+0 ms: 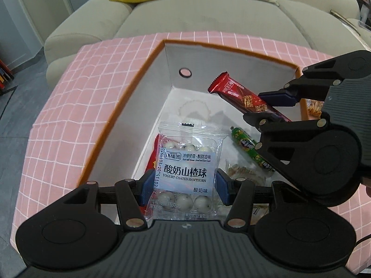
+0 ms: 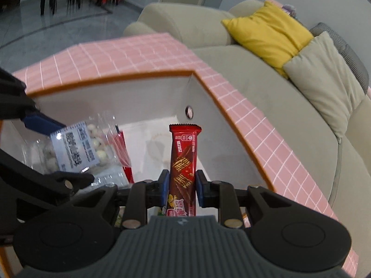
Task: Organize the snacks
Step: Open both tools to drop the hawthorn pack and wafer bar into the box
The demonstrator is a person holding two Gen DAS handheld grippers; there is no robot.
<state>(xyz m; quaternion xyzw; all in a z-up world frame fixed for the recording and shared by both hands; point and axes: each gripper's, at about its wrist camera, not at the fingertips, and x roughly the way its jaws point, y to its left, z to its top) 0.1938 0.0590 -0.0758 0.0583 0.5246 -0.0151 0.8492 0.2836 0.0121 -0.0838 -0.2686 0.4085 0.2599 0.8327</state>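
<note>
My left gripper (image 1: 184,186) is shut on a clear packet of yogurt-coated hawthorn balls (image 1: 185,169), held upright over the near end of an orange-rimmed box (image 1: 129,97) with white inner walls. My right gripper (image 2: 181,188) is shut on a red wafer bar (image 2: 184,159), which points into the same box. In the left wrist view the right gripper (image 1: 271,108) comes in from the right with the red wafer bar (image 1: 241,95) above the box floor. In the right wrist view the left gripper (image 2: 60,150) and its packet of hawthorn balls (image 2: 76,148) sit at the left.
On the box floor lie a green sausage stick (image 1: 251,148), a red packet (image 1: 153,157) under the hawthorn balls and a clear snack bag (image 1: 245,173). The box stands on a pink checked tablecloth (image 1: 69,120). A beige sofa (image 1: 185,16) with a yellow cushion (image 2: 269,32) lies beyond.
</note>
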